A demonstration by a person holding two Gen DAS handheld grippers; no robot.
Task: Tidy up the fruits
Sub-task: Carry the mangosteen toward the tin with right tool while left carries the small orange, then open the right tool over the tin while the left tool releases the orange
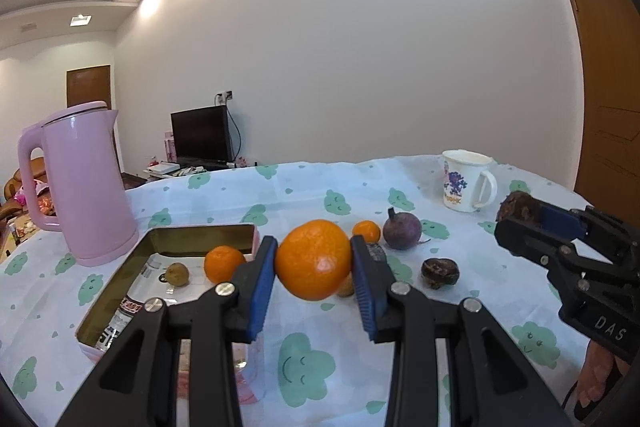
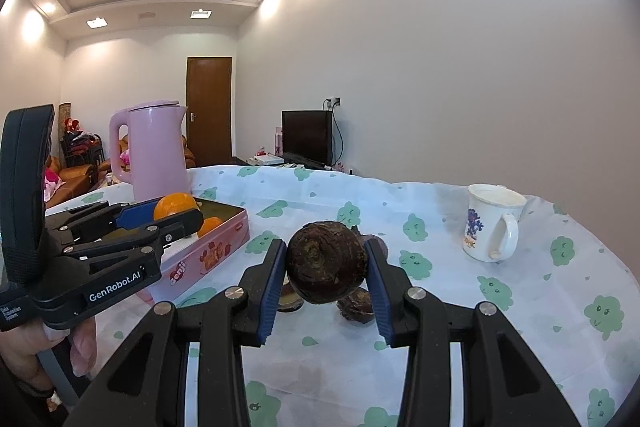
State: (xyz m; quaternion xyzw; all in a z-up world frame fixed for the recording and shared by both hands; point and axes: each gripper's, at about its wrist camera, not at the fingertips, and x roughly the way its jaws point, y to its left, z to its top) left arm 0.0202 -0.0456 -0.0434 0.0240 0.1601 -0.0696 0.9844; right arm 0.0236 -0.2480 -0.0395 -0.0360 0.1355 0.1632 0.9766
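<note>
We see the big orange (image 1: pixel 313 259) clenched in the left gripper (image 1: pixel 313 263), held above the cloth just right of the pink tin (image 1: pixel 120 291). Inside the tin: a small orange (image 1: pixel 223 263) and a small brownish-green fruit (image 1: pixel 177 273). The right gripper (image 2: pixel 326 267) is clamped on a dark brown round fruit (image 2: pixel 326 267), lifted, well right of the tin. On the tablecloth (image 1: pixel 304 187) right of the tin: another small orange (image 1: pixel 366 231), a purple fruit (image 1: pixel 402 230), a dark brown fruit (image 1: pixel 440 271). Pink kettle (image 1: pixel 86 183) stands just behind the tin's left corner. White mug (image 1: pixel 466 183) far right of the tin, upright.
</note>
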